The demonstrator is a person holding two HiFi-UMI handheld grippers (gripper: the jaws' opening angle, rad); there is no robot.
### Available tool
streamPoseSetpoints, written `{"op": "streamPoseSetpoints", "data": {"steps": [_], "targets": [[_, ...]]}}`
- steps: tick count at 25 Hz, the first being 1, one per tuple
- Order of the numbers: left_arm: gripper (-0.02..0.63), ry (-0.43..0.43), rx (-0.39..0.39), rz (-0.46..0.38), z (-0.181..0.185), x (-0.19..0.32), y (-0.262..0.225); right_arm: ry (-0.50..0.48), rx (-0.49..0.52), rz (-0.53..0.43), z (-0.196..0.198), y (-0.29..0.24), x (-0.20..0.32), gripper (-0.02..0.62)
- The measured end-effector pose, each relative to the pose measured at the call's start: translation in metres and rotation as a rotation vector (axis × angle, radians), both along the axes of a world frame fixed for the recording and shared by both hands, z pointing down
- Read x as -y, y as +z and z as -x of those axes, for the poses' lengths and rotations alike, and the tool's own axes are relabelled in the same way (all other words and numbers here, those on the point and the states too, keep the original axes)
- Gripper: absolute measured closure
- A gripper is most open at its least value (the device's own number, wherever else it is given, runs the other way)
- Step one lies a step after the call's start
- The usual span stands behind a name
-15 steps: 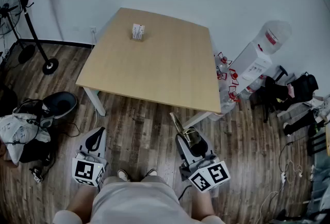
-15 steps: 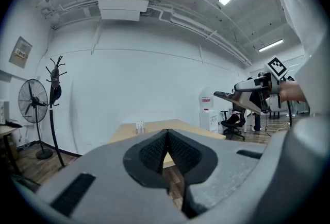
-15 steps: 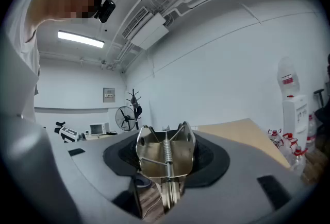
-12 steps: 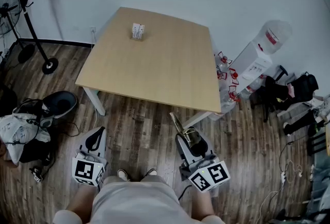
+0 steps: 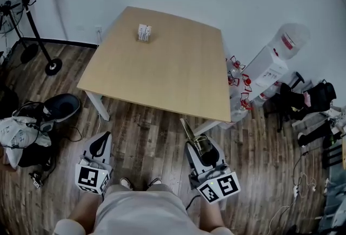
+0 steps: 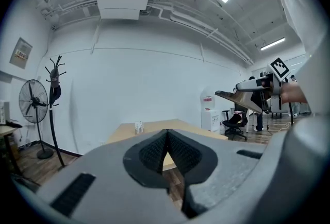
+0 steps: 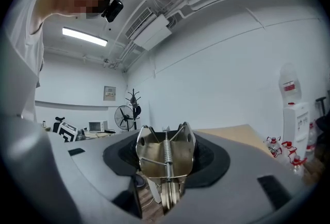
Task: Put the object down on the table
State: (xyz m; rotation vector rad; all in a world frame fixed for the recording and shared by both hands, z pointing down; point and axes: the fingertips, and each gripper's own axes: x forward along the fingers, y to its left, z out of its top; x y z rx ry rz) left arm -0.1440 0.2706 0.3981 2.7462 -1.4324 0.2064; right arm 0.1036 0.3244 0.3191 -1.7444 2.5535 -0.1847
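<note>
A brass-coloured metal spring clamp (image 5: 189, 131) sticks forward out of my right gripper (image 5: 201, 148), whose jaws are shut on its wide end. In the right gripper view the clamp (image 7: 165, 158) fills the gap between the pads, spring in the middle. It hangs over the wooden floor, short of the near edge of the light wooden table (image 5: 162, 66). My left gripper (image 5: 100, 145) is low at the left, also short of the table, pads (image 6: 154, 148) meeting at the tip with nothing between them. From the left gripper view the clamp (image 6: 242, 98) shows at the right.
A small white box (image 5: 144, 33) stands near the table's far edge. A fan and coat stand (image 5: 24, 7) are at the far left, bags (image 5: 32, 131) lie on the floor at the left. A water dispenser (image 5: 270, 66) and bottles (image 5: 238, 85) stand right of the table.
The head view has shifted slightly. Both grippers and the clamp keep nearly the same places in front of the table.
</note>
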Motion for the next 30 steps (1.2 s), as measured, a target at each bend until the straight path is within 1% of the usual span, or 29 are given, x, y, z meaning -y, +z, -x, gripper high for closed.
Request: {"op": "streamPoseSetpoints", "data": {"steps": [9, 13, 15, 19, 23, 30], "targets": [[0.6, -0.072, 0.038, -0.01, -0.047, -0.003, -0.002, -0.068, 0.038, 0.039, -0.055, 0.025, 0.014, 0.383], [0.6, -0.084, 0.053, 0.009, -0.058, 0.005, 0.003, -0.081, 0.05, 0.072, -0.068, 0.036, 0.025, 0.383], [0.6, -0.085, 0.051, 0.015, -0.061, 0.017, 0.006, -0.081, 0.048, 0.081, -0.072, 0.04, 0.036, 0.383], [0.6, -0.06, 0.038, 0.026, -0.073, 0.056, 0.018, -0.069, 0.036, 0.095, -0.076, 0.047, 0.066, 0.383], [0.6, -0.006, 0.019, 0.028, -0.087, 0.11, 0.023, -0.037, 0.027, 0.123, -0.077, 0.055, 0.111, 0.383], [0.6, 0.062, -0.028, 0.029, -0.078, 0.219, 0.02, 0.002, -0.014, 0.139, -0.053, 0.04, 0.212, 0.383]]}}
